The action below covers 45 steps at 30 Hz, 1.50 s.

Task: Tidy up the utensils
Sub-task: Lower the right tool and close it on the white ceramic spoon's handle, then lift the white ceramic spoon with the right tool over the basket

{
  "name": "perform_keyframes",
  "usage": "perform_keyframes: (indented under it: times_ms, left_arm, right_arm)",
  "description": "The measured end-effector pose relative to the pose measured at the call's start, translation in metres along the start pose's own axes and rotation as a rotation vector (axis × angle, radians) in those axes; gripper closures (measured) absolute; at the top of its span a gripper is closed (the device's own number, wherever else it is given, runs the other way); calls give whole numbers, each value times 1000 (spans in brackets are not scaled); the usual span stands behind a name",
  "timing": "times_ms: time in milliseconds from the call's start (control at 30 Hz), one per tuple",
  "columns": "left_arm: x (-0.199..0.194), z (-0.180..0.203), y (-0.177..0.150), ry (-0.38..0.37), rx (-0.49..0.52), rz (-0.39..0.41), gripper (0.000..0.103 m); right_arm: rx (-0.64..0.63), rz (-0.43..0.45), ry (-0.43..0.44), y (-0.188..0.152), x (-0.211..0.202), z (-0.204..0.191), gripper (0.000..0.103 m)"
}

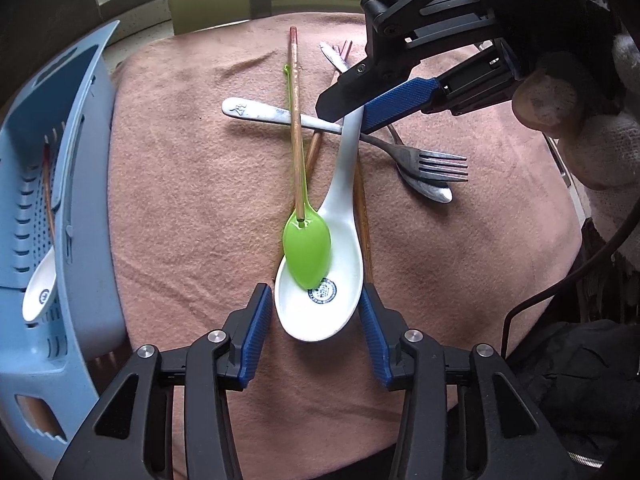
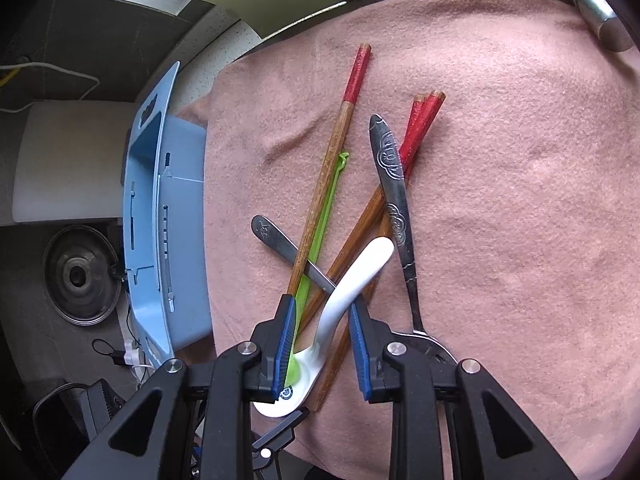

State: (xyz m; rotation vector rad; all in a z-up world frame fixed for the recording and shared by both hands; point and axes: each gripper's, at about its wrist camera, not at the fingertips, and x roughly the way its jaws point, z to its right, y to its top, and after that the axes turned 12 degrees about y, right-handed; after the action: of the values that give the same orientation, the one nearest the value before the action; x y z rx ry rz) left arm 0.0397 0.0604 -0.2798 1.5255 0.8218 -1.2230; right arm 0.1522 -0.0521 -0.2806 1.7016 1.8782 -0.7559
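Note:
A white ceramic spoon (image 1: 320, 320) lies on the pink cloth (image 1: 180, 200), and a green plastic spoon (image 1: 306, 250) rests in its bowl. My left gripper (image 1: 314, 292) is open around that bowl, and a gap shows at the left pad. My right gripper (image 1: 352, 120) is shut on the white spoon's raised handle (image 2: 360, 268). In the right wrist view the right gripper (image 2: 322, 300) has the handle against its right pad. A red-tipped chopstick (image 1: 295, 120) lies across the green spoon (image 2: 324, 208).
A blue slotted basket (image 1: 88, 200) stands at the left, holding another white spoon (image 1: 40, 292) and a chopstick (image 1: 48, 192). A fork (image 1: 440, 166), two metal spoons (image 1: 256, 112) (image 2: 390, 176) and more chopsticks (image 2: 416, 136) lie crossed in the pile. A gloved hand (image 1: 592, 140) holds the right gripper.

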Motion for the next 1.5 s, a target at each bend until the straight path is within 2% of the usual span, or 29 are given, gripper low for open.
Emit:
perform_keyframes:
  times_ms: [67, 200, 500, 1000, 1300, 1500]
  left_arm:
    - [1, -4, 0, -20, -16, -2, 64]
    - [5, -14, 1, -55, -48, -2, 65]
    - [4, -29, -5, -103, -78, -1, 67]
    - [-12, -8, -24, -176, -116, -4, 70]
    - [-27, -8, -23, -124, -139, 50, 71]
    - [-50, -16, -23, -47, -138, 106, 71]
  right_arm:
    - [-1, 7, -17, 0, 1, -1, 80]
    - [-1, 9, -37, 0, 3, -1, 91]
    - [-15, 18, -59, -1, 4, -7, 92]
    - [-70, 3, -74, -18, -7, -9, 94]
    - [-103, 43, -41, -22, -23, -21, 94]
    - [-147, 80, -6, -24, -33, -47, 94]
